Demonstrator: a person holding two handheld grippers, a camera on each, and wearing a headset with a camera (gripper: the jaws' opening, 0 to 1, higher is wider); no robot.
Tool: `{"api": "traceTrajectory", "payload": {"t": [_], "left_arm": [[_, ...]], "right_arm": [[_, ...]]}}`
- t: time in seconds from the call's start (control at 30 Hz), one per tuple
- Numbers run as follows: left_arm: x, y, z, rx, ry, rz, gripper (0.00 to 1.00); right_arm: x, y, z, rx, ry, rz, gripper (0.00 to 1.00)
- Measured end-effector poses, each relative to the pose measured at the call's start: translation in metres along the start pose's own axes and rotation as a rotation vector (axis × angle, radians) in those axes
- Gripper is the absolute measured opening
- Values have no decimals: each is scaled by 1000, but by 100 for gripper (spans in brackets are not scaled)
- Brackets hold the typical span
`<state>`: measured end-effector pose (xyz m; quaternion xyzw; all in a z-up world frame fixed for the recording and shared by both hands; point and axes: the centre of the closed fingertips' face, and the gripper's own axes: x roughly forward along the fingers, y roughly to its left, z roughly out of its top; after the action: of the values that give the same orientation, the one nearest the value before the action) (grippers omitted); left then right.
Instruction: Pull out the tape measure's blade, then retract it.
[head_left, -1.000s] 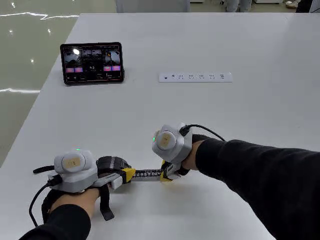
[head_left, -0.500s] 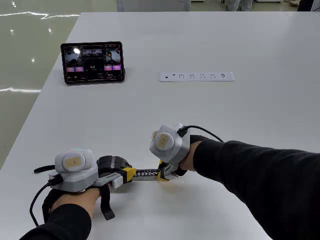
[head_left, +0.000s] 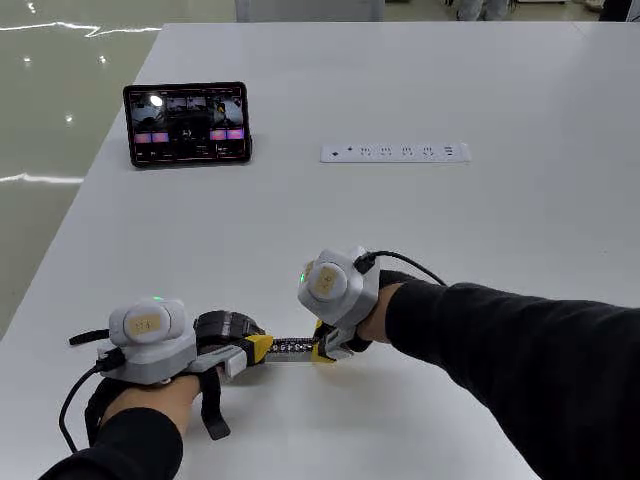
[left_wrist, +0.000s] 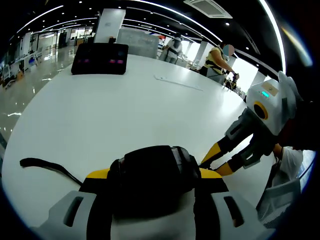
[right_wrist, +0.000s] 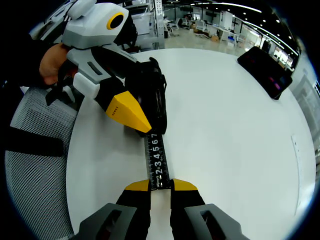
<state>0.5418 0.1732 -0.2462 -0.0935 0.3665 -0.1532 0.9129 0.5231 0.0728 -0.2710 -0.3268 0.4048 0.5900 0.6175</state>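
A black tape measure lies near the white table's front edge, and my left gripper is shut on its case. In the left gripper view the case sits between the yellow-tipped jaws, with its black strap trailing left. A short length of blade runs right from the case to my right gripper, which is shut on the blade's end. In the right gripper view the blade shows numbers up to about 7, pinched at the right gripper. The left gripper's yellow fingertip rests beside the case.
A tablet stands propped at the back left and a white power strip lies at the back centre. The table's left edge drops to a shiny floor. A mesh chair is near the front edge.
My right gripper has moved a little left toward the case, so the exposed blade is shorter. The left gripper and case have stayed put.
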Motion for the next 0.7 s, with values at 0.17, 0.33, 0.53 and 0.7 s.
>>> {"api": "traceTrajectory", "payload": {"t": [0.17,0.33,0.53,0.7], "left_arm": [[0,0,0,-1,3,-1,61],[0,0,0,-2,5,0,61],[0,0,0,-3,6,-2,61],[0,0,0,-4,6,-2,61]], "right_arm": [[1,0,2,-5,-5,1,10],[2,0,4,2,-17,-2,10],[4,0,7,7,-31,-1,10],[5,1,9,21,-46,3,10]]}}
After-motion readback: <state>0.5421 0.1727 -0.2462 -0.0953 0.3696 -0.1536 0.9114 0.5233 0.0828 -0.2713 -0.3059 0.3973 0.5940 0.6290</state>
